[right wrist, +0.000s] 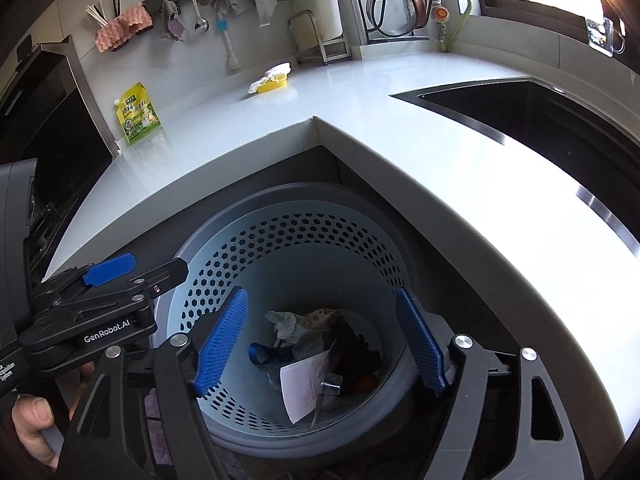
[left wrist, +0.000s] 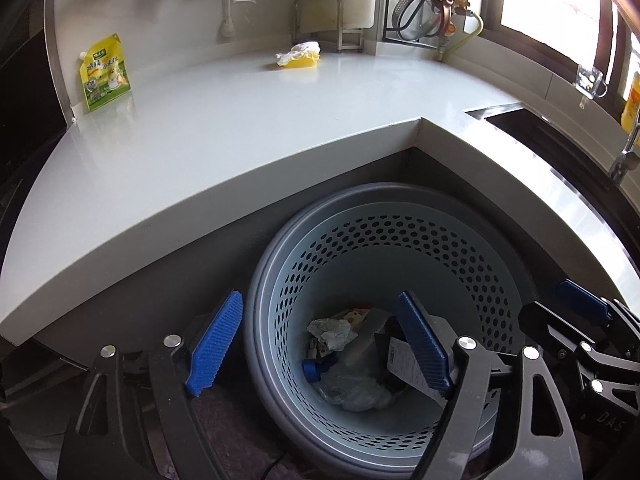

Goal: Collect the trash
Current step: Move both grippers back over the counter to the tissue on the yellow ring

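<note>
Both claws spread wide and empty above the perforated bin (left wrist: 384, 280): left claw (left wrist: 320, 350) and right claw (right wrist: 320, 344) low in their frames, nothing between the blue pads. Dropped rubbish (left wrist: 344, 360) lying at the bin's bottom. Remaining trash on the table (left wrist: 200, 132): crumpled yellow-and-white wrapper (left wrist: 299, 55) near top centre, yellow pouch (left wrist: 105, 74) propped at upper left. Wrapper probably light, soft, crushable; best pinched across its bunched middle. Pouch likely slick; better taken by an edge.

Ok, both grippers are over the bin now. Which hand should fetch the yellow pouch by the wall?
Probably left. The yellow pouch stands at the counter's far left, on the left gripper side; the right gripper would cross over it. Both hang open and empty above the bin.
</note>
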A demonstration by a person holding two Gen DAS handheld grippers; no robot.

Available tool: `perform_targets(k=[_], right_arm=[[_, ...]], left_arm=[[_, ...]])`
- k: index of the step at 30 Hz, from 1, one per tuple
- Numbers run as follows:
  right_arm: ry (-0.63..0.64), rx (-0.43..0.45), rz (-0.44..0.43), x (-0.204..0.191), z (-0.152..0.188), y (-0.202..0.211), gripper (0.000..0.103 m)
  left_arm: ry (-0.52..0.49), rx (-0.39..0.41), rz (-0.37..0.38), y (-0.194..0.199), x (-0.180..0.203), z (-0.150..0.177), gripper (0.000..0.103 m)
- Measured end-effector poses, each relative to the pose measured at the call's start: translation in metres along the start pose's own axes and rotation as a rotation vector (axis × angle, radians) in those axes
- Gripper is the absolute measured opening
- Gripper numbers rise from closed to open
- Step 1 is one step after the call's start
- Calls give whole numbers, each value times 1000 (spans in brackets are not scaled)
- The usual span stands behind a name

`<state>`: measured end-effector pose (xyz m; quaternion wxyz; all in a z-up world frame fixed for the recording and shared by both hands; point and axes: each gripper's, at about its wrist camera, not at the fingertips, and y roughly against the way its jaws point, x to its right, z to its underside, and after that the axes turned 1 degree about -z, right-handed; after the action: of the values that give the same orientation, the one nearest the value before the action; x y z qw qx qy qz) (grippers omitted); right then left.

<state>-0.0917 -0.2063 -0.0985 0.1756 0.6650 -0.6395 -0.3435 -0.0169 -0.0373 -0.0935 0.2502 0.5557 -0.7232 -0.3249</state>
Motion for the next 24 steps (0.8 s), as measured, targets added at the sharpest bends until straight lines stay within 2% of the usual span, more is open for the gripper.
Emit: perform_targets(k=[4,7,9,14,18,21,24], right_arm=[[-16,-27,-7,1,-4,2,79],[-13,-19,-1,-1,-8,7,81],[1,1,32,-5,-11,11,84],[113,66,154,-23,-25,19,84],[141,98,141,-26,-42,24,84],[116,116,69,-22,-58,26,84],[107,133,84,-21,-81,23,84]], left_arm=[[13,17,-13,5,-8,0,86],[27,44,-27,12,-14,-3,93],[36,63,-32,16,-18,-6,95],[41,94,-46,26,-26,-19,95],[56,114,-32,31,-35,-36,95],[51,137,-29,34,-41,-55,95],[50,160,-24,34,-48,-80,95]])
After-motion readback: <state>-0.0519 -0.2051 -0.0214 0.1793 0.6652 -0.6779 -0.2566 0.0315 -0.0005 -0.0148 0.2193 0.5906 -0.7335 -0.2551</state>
